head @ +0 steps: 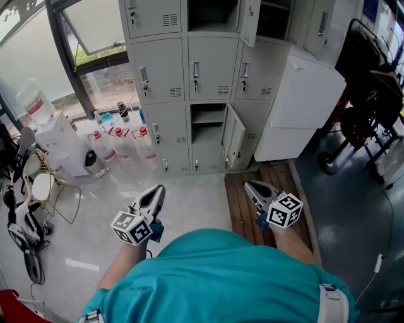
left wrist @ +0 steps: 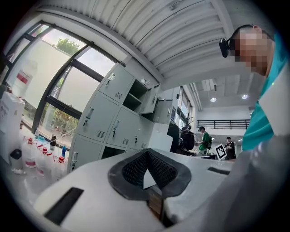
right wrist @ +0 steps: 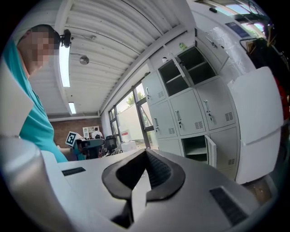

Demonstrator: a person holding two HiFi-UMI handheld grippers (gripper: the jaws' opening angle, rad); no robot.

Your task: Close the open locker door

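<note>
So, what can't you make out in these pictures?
- Upper open locker: the head view's top edge cuts it off.
- Lower open locker: whether anything lies inside, too dim and small in the head view.
- Bottles: labels too small, head view.
- Distant people: too small, left gripper view.

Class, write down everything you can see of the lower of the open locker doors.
The door is pale grey and looks like painted metal, a plain upright panel. It is hinged on the right of its compartment and stands swung out towards the room, roughly half open, so a shelf shows inside. Nothing touches it.
</note>
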